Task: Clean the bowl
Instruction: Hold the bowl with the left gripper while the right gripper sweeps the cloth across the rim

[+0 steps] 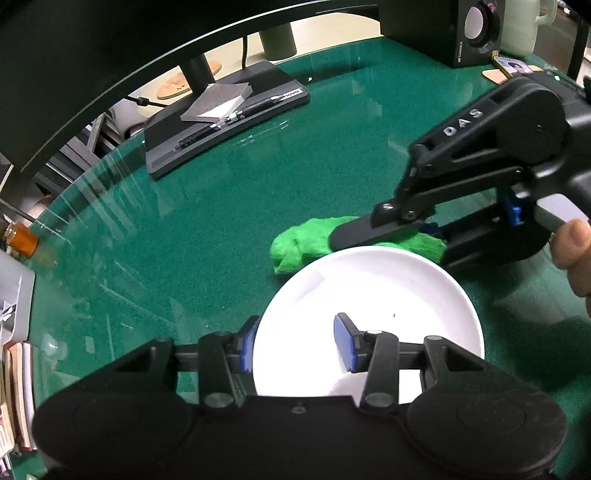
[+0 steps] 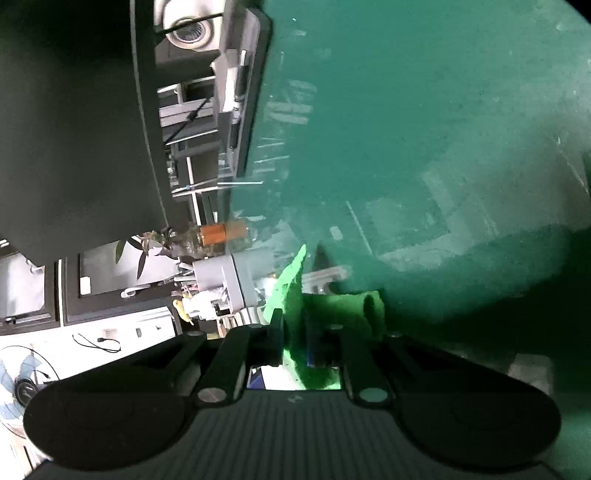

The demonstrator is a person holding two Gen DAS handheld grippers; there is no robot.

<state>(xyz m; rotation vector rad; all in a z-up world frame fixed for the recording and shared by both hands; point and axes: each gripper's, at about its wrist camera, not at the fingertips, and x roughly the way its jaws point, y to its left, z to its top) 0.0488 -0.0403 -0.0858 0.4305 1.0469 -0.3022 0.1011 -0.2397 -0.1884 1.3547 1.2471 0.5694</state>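
A white bowl (image 1: 369, 295) sits on the green desk mat. My left gripper (image 1: 295, 343) is open; its near rim lies between the blue pads (image 1: 345, 343), one finger outside and one inside. A bright green cloth (image 1: 299, 245) lies on the mat just behind the bowl. My right gripper (image 1: 347, 236) comes in from the right, turned on its side, and is shut on the cloth. In the right wrist view the cloth (image 2: 291, 314) is pinched between the fingers of the right gripper (image 2: 295, 332).
A monitor stand (image 1: 221, 118) with a pen and a grey pad stands at the back left under the screen. A speaker (image 1: 472, 29) and a pale jug (image 1: 524, 26) stand at the back right. An amber bottle (image 1: 22, 238) and books (image 1: 18, 387) are at the left edge.
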